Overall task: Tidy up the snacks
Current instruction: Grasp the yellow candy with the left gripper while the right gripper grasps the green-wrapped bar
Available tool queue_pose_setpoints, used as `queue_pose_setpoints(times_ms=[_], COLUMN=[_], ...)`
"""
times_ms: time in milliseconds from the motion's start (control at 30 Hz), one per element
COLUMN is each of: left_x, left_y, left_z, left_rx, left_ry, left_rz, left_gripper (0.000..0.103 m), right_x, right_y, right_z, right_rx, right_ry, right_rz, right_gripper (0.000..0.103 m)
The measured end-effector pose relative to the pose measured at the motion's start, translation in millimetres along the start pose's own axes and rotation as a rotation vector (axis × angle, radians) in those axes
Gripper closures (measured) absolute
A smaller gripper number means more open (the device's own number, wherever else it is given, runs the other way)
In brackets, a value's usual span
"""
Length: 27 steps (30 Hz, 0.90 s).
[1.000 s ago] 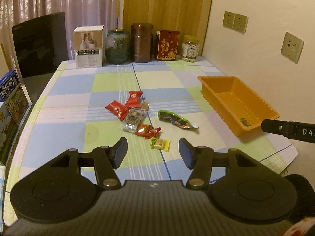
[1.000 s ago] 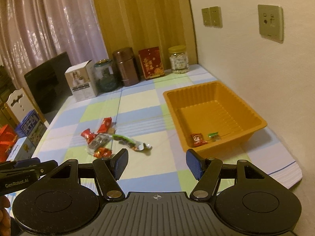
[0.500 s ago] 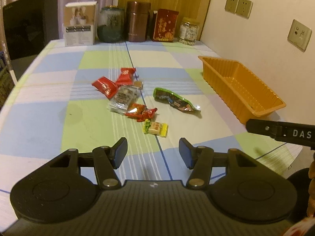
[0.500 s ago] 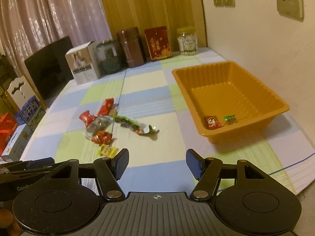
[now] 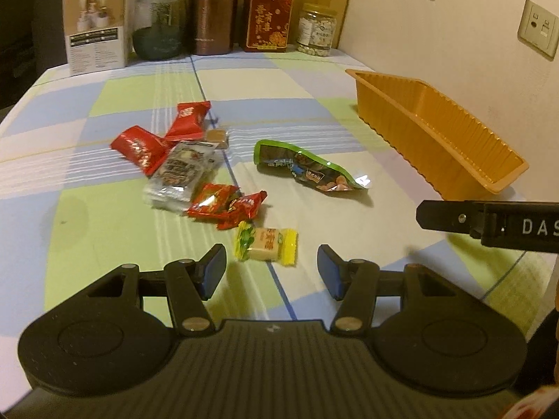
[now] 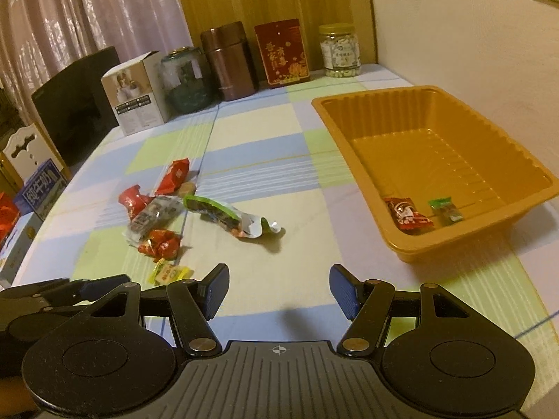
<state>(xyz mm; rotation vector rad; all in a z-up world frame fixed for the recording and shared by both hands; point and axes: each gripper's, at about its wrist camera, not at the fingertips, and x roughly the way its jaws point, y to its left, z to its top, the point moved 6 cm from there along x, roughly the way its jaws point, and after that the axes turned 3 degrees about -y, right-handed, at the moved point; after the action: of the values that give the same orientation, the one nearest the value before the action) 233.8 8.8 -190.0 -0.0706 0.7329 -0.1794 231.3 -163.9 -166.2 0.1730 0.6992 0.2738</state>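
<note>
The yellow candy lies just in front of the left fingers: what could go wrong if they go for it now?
1. The yellow candy lies flat on the cloth; the left gripper may pinch cloth as well.
2. The red candies sit right behind it and could be pushed or caught too.
3. The right gripper is close beside; the two might bump.

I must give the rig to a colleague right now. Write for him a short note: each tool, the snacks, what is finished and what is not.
Left tool: open, empty, just short of the yellow candy.
Right tool: open, empty, over bare tablecloth.
Orange tray: on the right by the wall, holds a red packet and a small green packet.
Done: those two snacks.
Left: the loose pile on the cloth, namely the yellow candy, the green pouch, the silver packet and several red packets. The yellow candy looks like the natural next pick.
</note>
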Motion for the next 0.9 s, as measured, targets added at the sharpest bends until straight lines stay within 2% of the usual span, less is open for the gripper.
queue_pose_setpoints(times_ms=[267,367,533,600,700,900], left_x=[21,23,23,22,17,8], left_y=[0,2,4,4,4,12], left_z=[1,2,3,3,3,1], left_rx=[0.018,0.039,0.059,0.061,0.063,0.052], left_ry=[-0.005,-0.016,-0.019,-0.018,-0.023,-0.012], left_rz=[-0.011,0.006,0.006,0.011,0.009,0.033], left_gripper=[0.050,0.058,0.065,0.075,0.081,0.081], right_x=[14,15,19,19,19,22], right_y=[-6,-5,-2,-2,1,7], right_z=[1,2,1,1,1,1], right_rx=[0.016,0.017,0.013,0.009,-0.002,-0.044], right_ry=[0.002,-0.002,0.002,0.000,-0.002,0.000], right_rz=[-0.008,-0.001,0.003,0.003,0.003,0.012], right_gripper=[0.038,0.038,0.038,0.038,0.038,0.038])
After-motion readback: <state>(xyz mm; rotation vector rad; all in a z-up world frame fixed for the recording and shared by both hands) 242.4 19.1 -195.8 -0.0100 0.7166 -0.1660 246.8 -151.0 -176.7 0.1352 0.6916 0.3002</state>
